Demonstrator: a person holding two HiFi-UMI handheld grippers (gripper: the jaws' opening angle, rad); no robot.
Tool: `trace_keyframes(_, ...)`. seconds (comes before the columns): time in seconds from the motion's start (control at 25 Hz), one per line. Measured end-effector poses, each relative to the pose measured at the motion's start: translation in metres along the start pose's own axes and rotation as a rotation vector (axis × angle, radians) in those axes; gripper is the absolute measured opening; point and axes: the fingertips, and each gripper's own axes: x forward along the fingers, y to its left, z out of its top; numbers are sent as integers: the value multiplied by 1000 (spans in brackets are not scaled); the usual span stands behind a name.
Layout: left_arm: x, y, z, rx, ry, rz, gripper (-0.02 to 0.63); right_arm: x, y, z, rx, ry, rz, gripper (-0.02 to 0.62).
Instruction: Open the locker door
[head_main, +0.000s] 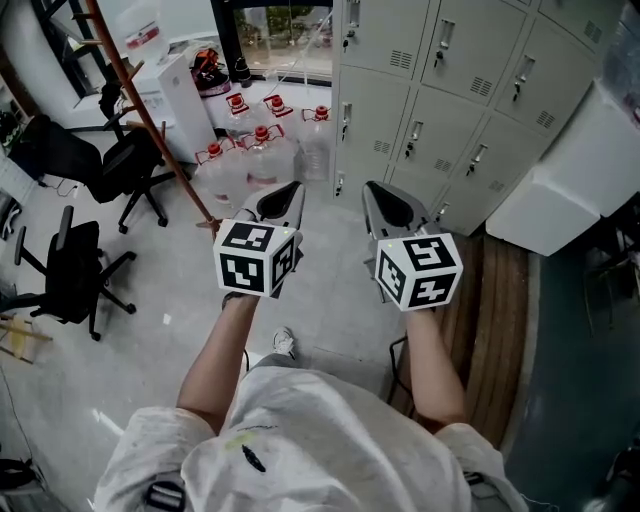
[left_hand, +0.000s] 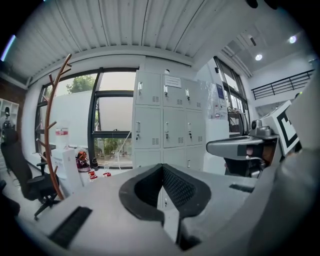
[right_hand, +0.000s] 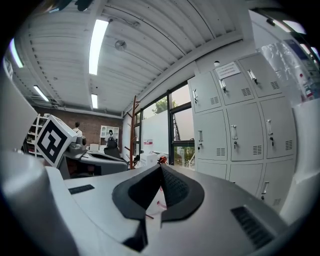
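The person stands on the pale floor and holds both tools out in front, side by side and about level. The left gripper has its two jaws closed together, tip against tip, and there is nothing between them. The right gripper is the same: its jaws are pressed shut and it carries nothing. The two tools are near each other but they do not touch.

The grey lockers stand ahead of the person and a little to the right, in several rows one above the other. All the locker doors that I can see are shut, each with a small handle and a vent. Both tools point toward the lockers but are well apart from them; neither touches a door or a handle.

To the left of the lockers some big clear bottles with red caps stand on the floor, under a window. A brown wooden coat stand is farther left, and black office chairs stand beyond it.
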Motion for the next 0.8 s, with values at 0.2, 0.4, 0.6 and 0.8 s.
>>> trace_keyframes(0.2,19,6,-1,-9,1,-19,6,15,-8,-4,11,12,-6,-5)
trace_keyframes(0.4,47,23,0,-13,-1,-45,6,43,-19,-4,7,17,-18,-5)
trace_keyframes(0.6,80,52,16,-10,-16,-69,6,84,-32,9,-15,11,-38,-5)
trace_keyframes(0.8,115,89,30,-6,-19,-96,6,133,-42,23,-14,9,-61,-5)
